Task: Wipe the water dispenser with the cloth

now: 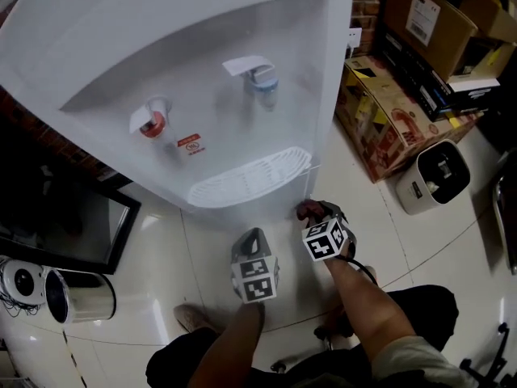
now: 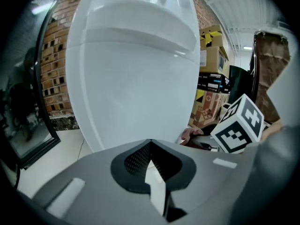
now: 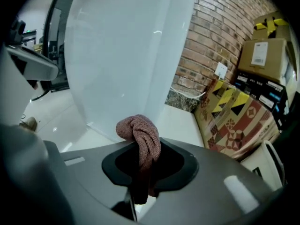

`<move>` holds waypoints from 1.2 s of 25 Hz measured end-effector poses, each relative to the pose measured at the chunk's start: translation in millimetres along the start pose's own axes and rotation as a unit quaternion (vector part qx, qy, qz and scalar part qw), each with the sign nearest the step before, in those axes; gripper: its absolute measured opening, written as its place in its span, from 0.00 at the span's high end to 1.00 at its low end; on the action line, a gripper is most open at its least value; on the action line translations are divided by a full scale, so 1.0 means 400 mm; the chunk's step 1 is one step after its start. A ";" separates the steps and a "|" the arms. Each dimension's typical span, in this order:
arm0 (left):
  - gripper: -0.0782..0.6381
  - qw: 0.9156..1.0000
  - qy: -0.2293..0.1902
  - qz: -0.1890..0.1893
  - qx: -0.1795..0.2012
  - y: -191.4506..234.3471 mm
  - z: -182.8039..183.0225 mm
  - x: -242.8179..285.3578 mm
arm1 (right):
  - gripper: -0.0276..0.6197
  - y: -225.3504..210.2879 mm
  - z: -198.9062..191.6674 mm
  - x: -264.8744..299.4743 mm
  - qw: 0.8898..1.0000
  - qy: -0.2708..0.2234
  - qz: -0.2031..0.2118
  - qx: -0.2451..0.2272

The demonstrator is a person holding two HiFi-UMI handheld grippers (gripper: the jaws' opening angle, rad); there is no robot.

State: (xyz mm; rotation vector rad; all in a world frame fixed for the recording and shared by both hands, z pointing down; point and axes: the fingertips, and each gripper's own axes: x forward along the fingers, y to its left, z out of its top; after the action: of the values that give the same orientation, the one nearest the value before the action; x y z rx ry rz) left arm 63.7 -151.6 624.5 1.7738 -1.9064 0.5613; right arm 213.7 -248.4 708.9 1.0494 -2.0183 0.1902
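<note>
The white water dispenser [image 1: 186, 63] fills the upper head view, with a red tap [image 1: 152, 124], a blue tap [image 1: 262, 80] and a slotted drip tray [image 1: 250, 176]. My right gripper [image 1: 317, 213] is low at the cabinet's front right corner, shut on a bunched pinkish-brown cloth [image 1: 305, 210]. In the right gripper view the cloth [image 3: 138, 128] sticks out of the jaws, close to the dispenser's lower edge [image 3: 117, 78]. My left gripper [image 1: 252, 238] hangs just left of it, in front of the cabinet [image 2: 136, 93]. Its jaws [image 2: 150, 146] are shut with nothing between them.
Printed cardboard boxes [image 1: 384, 120] and a small white appliance [image 1: 434, 176] stand on the floor to the right. A dark framed panel [image 1: 73, 225] and a white cylinder [image 1: 77, 296] are on the left. A brick wall [image 3: 220, 41] runs behind. The person's shoe [image 1: 190, 318] is below.
</note>
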 end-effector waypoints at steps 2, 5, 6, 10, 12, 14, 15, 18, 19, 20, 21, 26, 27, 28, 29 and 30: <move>0.89 1.000 -0.015 -0.006 0.000 -0.007 0.029 -0.036 | 0.82 0.006 0.024 -0.057 1.000 -0.018 0.011 -0.015; 0.89 0.999 -0.042 -0.019 0.011 -0.021 0.104 -0.094 | 0.82 0.003 0.076 -0.137 0.998 -0.044 0.021 -0.035; 0.89 0.998 -0.052 -0.021 0.017 -0.022 0.137 -0.114 | 0.82 -0.004 0.101 -0.160 0.998 -0.055 0.022 -0.038; 0.89 0.994 -0.085 -0.041 0.057 -0.043 0.281 -0.223 | 0.82 -0.018 0.191 -0.263 0.993 -0.086 0.048 -0.063; 0.89 0.989 -0.105 -0.057 0.087 -0.059 0.351 -0.286 | 0.82 -0.017 0.237 -0.326 0.989 -0.100 0.069 -0.083; 0.89 0.984 -0.124 -0.068 0.109 -0.069 0.403 -0.342 | 0.82 -0.012 0.291 -0.398 0.983 -0.123 0.089 -0.100; 0.89 0.982 -0.134 -0.071 0.111 -0.070 0.420 -0.365 | 0.82 -0.009 0.323 -0.436 0.980 -0.140 0.098 -0.105; 0.89 0.982 -0.150 -0.082 0.075 -0.076 0.447 -0.406 | 0.82 -0.012 0.426 -0.557 0.969 -0.201 0.116 -0.087; 0.89 0.982 -0.154 -0.089 0.059 -0.087 0.457 -0.414 | 0.82 -0.022 0.462 -0.601 0.965 -0.223 0.114 -0.077; 0.89 0.981 -0.161 -0.097 0.052 -0.104 0.472 -0.425 | 0.82 -0.036 0.498 -0.645 0.961 -0.246 0.109 -0.070; 0.89 0.978 -0.171 -0.103 0.055 -0.121 0.490 -0.440 | 0.82 -0.050 0.532 -0.689 0.955 -0.270 0.102 -0.066; 0.89 0.969 -0.210 -0.099 0.085 -0.141 0.543 -0.509 | 0.82 -0.103 0.687 -0.864 0.919 -0.381 0.101 0.016; 0.89 0.969 -0.212 -0.096 0.079 -0.133 0.548 -0.515 | 0.82 -0.112 0.708 -0.884 0.912 -0.396 0.103 0.034; 0.89 0.970 -0.214 -0.092 0.071 -0.124 0.553 -0.520 | 0.82 -0.120 0.721 -0.901 0.907 -0.406 0.104 0.045; 0.89 0.970 -0.217 -0.087 0.065 -0.115 0.558 -0.525 | 0.82 -0.127 0.729 -0.914 0.903 -0.414 0.103 0.050; 0.89 0.970 -0.221 -0.082 0.061 -0.105 0.563 -0.530 | 0.82 -0.132 0.730 -0.923 0.901 -0.418 0.101 0.050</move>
State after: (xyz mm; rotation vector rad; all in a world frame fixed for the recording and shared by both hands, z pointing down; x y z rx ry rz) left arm 102.0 -117.6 316.6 2.2620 -2.0100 0.2372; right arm 187.9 -194.6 238.9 1.0871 -2.9250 -0.0748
